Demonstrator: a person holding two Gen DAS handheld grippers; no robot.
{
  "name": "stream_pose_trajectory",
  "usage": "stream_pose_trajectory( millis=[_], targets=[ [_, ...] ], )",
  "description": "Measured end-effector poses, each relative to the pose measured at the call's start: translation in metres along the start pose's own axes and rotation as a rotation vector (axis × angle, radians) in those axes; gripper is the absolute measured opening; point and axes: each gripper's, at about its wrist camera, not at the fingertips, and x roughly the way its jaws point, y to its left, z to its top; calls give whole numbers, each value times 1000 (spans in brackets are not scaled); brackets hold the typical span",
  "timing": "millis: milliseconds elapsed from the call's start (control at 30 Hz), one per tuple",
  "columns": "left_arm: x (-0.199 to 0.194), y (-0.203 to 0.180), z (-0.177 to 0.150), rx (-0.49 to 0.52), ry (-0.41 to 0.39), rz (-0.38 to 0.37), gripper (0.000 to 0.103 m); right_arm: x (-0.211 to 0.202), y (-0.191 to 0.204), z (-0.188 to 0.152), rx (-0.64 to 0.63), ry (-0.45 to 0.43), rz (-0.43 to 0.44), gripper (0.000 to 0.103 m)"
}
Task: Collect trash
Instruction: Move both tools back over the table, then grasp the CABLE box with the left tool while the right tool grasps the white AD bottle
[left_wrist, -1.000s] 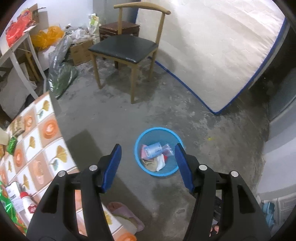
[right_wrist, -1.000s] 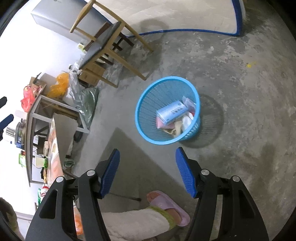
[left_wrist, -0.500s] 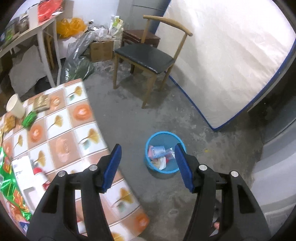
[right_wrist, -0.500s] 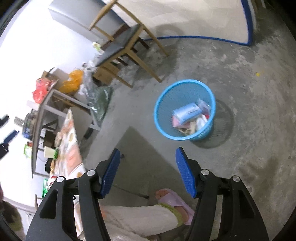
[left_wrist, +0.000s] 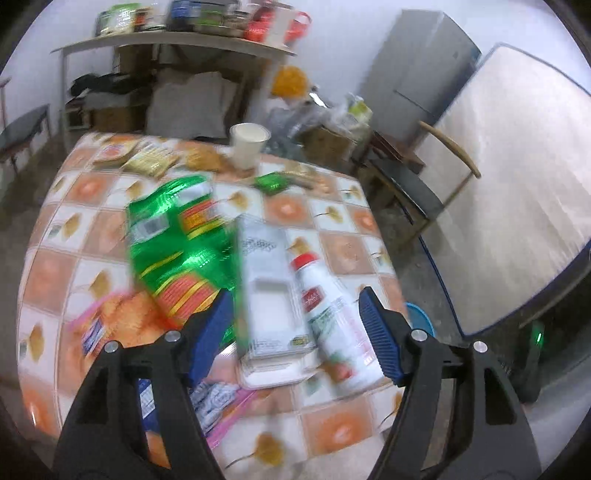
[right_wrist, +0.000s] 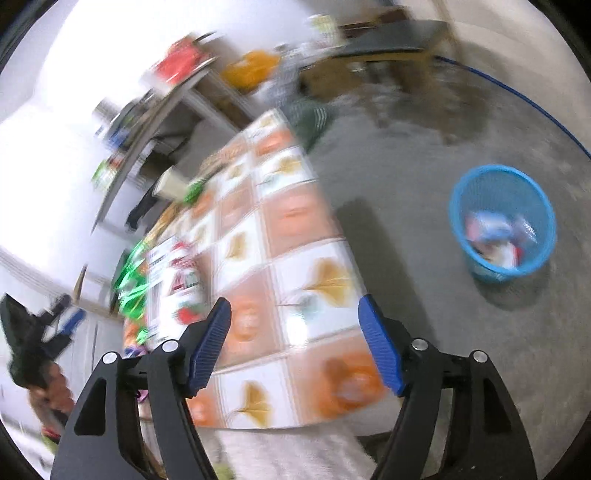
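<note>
Several pieces of trash already lie in the blue mesh basket (right_wrist: 502, 225) on the concrete floor, at about three o'clock in the right wrist view: a pale blue packet and some crumpled wrappers, as far as the blur allows. That part of the job looks done; most of it is still on the table (left_wrist: 332, 240).

On the patterned tablecloth in the left wrist view, a white carton (left_wrist: 267, 280) and a red-capped white bottle (left_wrist: 332, 317) lie side by side toward six o'clock, with a shiny green snack bag (left_wrist: 177, 243) just beside them at nine o'clock. A white paper cup (left_wrist: 248, 142) stands upright at twelve o'clock, with flat snack packets near it and a small green wrapper (left_wrist: 272, 183) nearer the centre. A pink-edged packet (left_wrist: 99, 325) sits at eight o'clock.

Neither tool has hold of anything. The left gripper (left_wrist: 295, 332) hangs above the carton and bottle with its jaws spreading wider; both items show in the gap, but the pads do not press on either. The right gripper (right_wrist: 295, 343) is likewise widening over bare tablecloth near the table's edge, empty.

Judging by this, the next pickup is probably the carton or the bottle.
</note>
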Motion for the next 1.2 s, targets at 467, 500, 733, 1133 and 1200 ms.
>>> stream_pose_trajectory(
  millis=[467,500,733,1133,1200],
  targets=[
    [12,33,-47,33,67,20,70,103,169,7,-403,207,12,74],
    [15,32,-44,37,67,19,70,110,174,7,-427,220,6,74],
    [45,24,-25,61,110,44,70,149,195,5,-551,299,-57,74],
    [123,-3,13,83,190,153,80,154,178,10,-525,298,-57,54],
    [134,-6,14,77,201,182,81,150,173,11,-515,286,-66,54]
  ],
)
